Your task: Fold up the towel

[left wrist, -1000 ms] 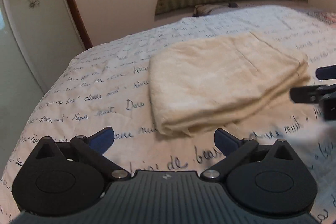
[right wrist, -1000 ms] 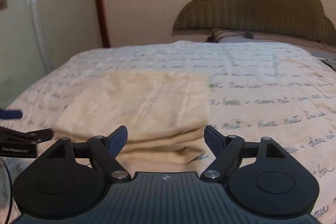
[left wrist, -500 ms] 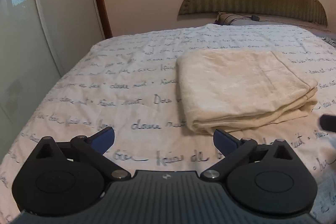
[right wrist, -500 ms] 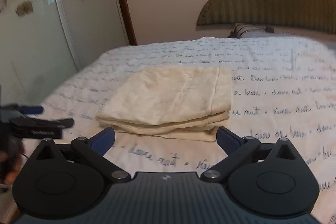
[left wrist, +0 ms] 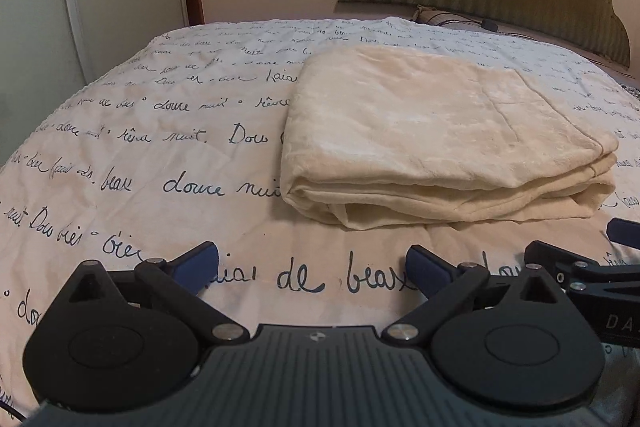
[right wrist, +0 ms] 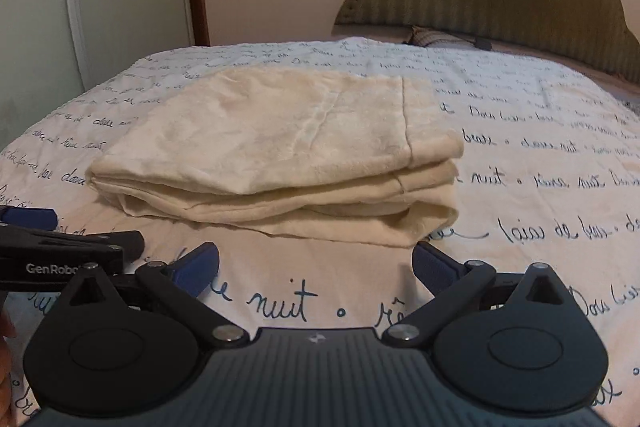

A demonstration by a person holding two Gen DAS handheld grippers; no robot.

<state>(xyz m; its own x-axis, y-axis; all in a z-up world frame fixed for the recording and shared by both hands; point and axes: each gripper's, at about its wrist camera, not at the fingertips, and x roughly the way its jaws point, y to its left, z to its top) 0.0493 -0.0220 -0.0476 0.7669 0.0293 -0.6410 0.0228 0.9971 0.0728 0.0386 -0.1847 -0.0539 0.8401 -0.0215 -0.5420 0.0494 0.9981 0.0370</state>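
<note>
Already the towel (left wrist: 436, 131) lies folded in a thick cream stack on the bed (left wrist: 160, 131), a little right of centre in the left view and left of centre in the right view. Both grippers hang short of its near edge, apart from it. The left gripper (left wrist: 312, 269) has its jaws spread wide and holds nothing; the right gripper (right wrist: 316, 269) is likewise released and empty.

Judging by the layers, the fold looks close to done, so the main risk is undoing it. The near edge is loose: layers gape and the bottom one sticks out toward the grippers. A pinch there could catch only one layer and drag the stack open. A gripper pushing in low could also snag the quilt and rumple it under the towel. The grippers sit close side by side, so they could knock each other.
</note>
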